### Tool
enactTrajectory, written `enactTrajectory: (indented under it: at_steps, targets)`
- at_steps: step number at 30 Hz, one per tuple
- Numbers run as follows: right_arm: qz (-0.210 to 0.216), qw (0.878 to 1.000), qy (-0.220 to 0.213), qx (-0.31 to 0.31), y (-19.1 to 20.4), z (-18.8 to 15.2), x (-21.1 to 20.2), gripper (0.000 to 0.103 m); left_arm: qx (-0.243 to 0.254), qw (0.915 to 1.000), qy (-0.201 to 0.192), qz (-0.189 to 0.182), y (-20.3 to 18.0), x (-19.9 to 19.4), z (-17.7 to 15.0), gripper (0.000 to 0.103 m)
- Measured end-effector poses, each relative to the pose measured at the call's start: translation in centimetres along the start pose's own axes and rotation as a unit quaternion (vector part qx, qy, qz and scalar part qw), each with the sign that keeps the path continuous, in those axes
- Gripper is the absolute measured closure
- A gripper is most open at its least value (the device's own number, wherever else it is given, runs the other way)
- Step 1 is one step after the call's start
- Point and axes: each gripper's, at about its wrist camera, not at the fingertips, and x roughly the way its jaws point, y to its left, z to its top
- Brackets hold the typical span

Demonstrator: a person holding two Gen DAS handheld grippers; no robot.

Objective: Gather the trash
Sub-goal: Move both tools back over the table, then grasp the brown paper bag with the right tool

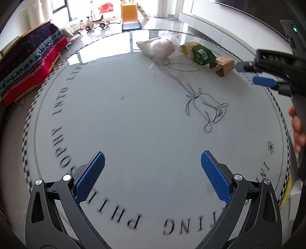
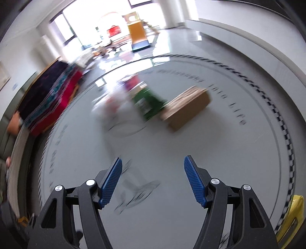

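Trash lies in a row at the far side of the round white table: a crumpled clear plastic bag, a green and yellow packet and a small brown cardboard box. My left gripper hovers open over the table's near part, with nothing between its blue pads. The right gripper shows at the right edge, close to the box, held by a hand. In the blurred right wrist view my right gripper stands open and empty, the cardboard box, green packet and plastic bag lying ahead.
A sofa with a red and dark patterned cover stands left of the table. Toys and a yellow slide are on the shiny floor beyond. A yellow thing sits just past the table's right rim. A white low cabinet runs along the back right.
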Motion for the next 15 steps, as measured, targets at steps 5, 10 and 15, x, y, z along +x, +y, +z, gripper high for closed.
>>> enactTrajectory:
  at_steps: [5,10,15]
  targets:
    - [-0.021,0.998,0.016,0.048,-2.5,2.9,2.9,0.035,0.028,0.9996,0.004,0.001,-0.9,1.8,3.2,0.006]
    - [-0.030,0.996,0.021,0.082,-3.5,5.0,5.2,0.035,0.053,0.9986,0.006,0.009,-1.5,3.6,6.6,0.006]
    - [-0.043,0.992,0.031,0.112,-4.3,6.9,7.6,0.035,0.040,0.9991,0.005,0.011,-1.0,5.4,9.2,0.006]
